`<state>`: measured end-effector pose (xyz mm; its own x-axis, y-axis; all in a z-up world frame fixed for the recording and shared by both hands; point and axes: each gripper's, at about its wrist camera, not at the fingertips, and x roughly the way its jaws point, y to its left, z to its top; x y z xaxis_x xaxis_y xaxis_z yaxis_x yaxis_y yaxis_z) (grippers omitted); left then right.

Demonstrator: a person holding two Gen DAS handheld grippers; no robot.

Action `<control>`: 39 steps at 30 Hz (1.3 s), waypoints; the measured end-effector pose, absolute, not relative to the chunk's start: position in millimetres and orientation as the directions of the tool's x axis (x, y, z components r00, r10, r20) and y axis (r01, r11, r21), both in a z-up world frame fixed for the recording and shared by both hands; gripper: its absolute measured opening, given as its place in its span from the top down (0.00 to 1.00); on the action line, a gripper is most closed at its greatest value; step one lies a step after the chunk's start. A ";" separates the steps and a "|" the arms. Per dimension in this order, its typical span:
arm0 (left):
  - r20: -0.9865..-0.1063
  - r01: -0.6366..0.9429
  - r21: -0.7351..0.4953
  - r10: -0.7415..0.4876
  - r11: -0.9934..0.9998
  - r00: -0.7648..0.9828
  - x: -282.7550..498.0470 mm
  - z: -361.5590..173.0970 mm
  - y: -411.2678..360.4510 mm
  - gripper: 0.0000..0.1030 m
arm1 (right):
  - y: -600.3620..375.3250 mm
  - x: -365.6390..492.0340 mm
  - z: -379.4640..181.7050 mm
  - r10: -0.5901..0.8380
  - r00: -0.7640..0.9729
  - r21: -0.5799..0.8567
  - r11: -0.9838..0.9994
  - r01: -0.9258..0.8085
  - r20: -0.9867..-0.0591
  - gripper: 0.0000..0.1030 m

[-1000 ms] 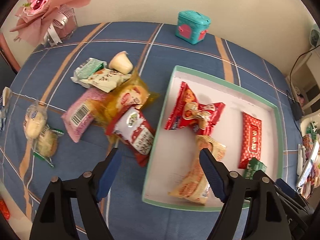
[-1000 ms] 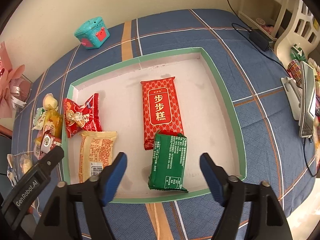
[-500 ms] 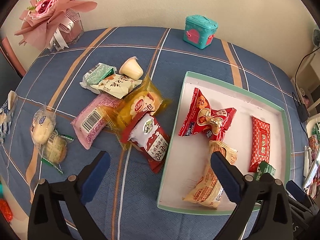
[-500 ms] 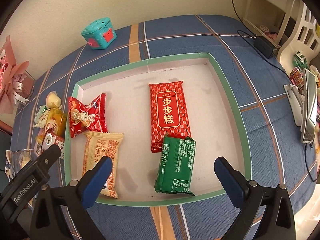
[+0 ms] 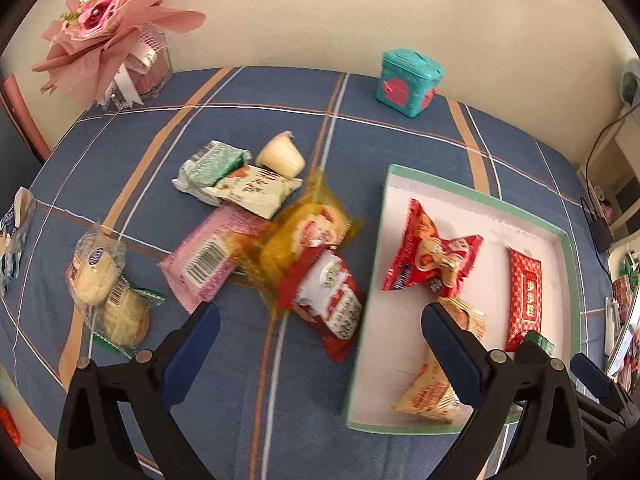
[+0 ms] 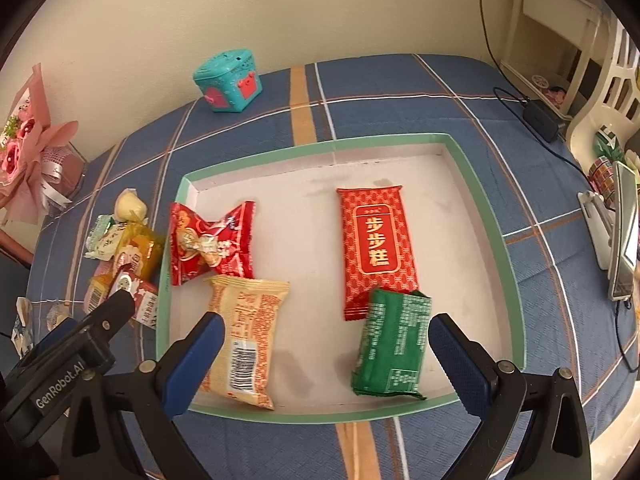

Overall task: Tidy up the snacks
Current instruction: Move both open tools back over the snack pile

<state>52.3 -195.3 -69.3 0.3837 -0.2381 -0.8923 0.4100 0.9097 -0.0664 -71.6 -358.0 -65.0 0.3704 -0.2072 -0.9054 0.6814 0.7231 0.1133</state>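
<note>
Both grippers' jaws have spread wide and empty since earlier; the left gripper (image 5: 320, 344) hangs nearest the red-and-white plastic snack packet (image 5: 329, 300), which lies diagonally just ahead, beside the green-rimmed white tray (image 5: 362, 360).

The green packet (image 5: 538, 342) lies mostly hidden behind the left gripper (image 5: 316, 338).

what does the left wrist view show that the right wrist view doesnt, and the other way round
Only the left wrist view: the whole loose pile on the cloth, including the pink packet and the two clear-wrapped cakes.

Only the right wrist view: the whole green packet, the far tray corner, and the phone on a stand.

Both: the tray, the red twisted packet, the long red packet, the beige packet, the teal box, the bouquet, and an open, empty gripper.
</note>
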 end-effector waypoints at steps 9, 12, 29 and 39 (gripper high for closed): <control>-0.894 0.358 -0.093 -0.236 0.929 0.381 77.3 -69.0 -159.3 0.02 | -329.8 -48.2 -73.4 -0.158 0.403 0.151 0.757 0.635 -0.901 0.00; -0.892 0.336 -0.099 -0.233 0.937 0.386 87.4 -66.7 -143.3 0.02 | -317.0 -39.4 -79.1 -0.148 0.397 0.144 0.774 0.617 -0.906 0.00; -0.920 0.184 -0.095 -0.157 0.978 0.360 139.8 -74.1 -46.9 0.02 | -234.8 24.7 -79.3 -0.100 0.444 0.112 0.897 0.427 -0.890 0.00; -0.952 0.159 -0.005 -0.053 0.987 0.302 166.5 -107.1 -27.3 0.02 | -220.3 50.8 -95.4 -0.165 0.407 -0.007 0.932 0.363 -0.898 0.06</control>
